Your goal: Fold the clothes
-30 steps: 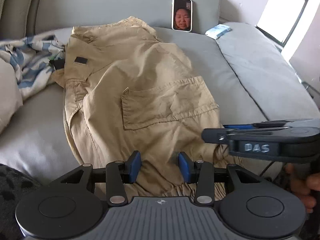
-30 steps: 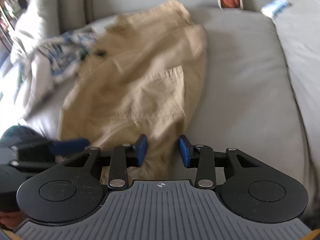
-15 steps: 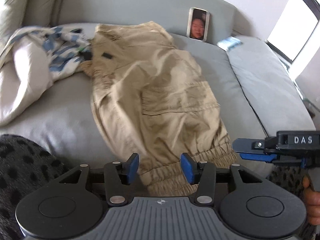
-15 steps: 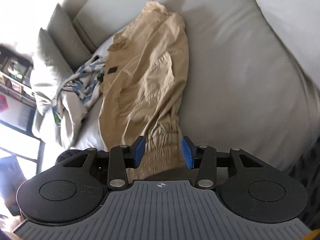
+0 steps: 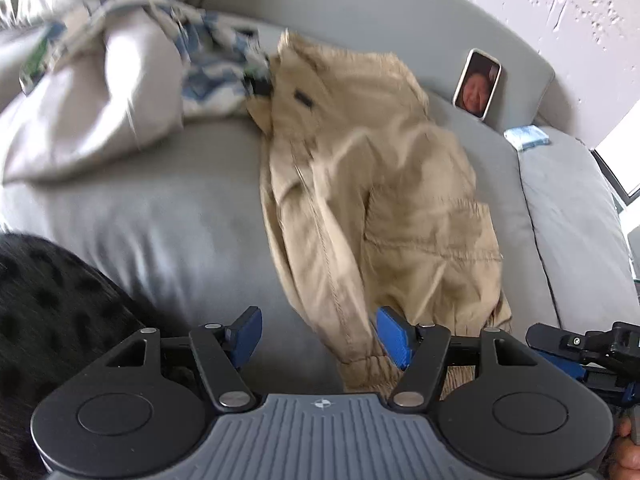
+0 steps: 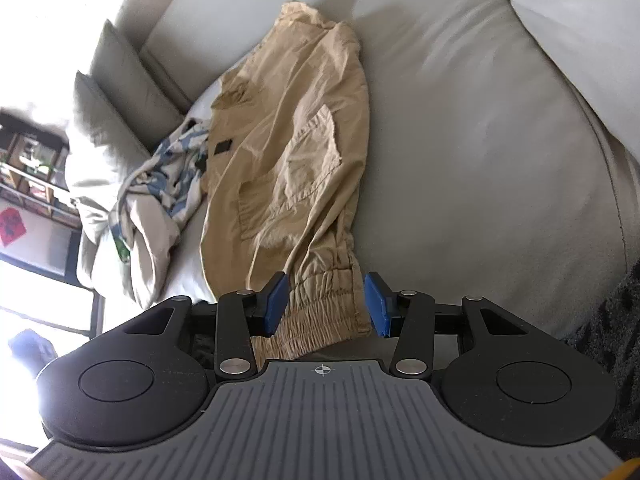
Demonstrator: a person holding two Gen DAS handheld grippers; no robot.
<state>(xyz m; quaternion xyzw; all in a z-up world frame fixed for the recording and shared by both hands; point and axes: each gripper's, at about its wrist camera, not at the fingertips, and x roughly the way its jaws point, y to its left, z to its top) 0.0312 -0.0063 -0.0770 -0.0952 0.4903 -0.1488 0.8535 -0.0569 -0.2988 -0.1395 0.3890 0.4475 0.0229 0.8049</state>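
One pair of tan trousers [image 6: 288, 168] lies lengthwise on the grey sofa [image 6: 480, 160], its gathered cuffs nearest you. Your right hand-held gripper [image 6: 326, 304] straddles one cuff, blue pads either side, jaws about half open and opening, not pressing the cloth. Your left hand-held gripper [image 5: 320, 336] stands wider, also opening, over bare cushion with the trouser edge beside its right pad; it holds nothing. One crumpled blue-and-white garment [image 5: 208, 76] touches the waistband. One phone [image 5: 478, 82] leans on the backrest.
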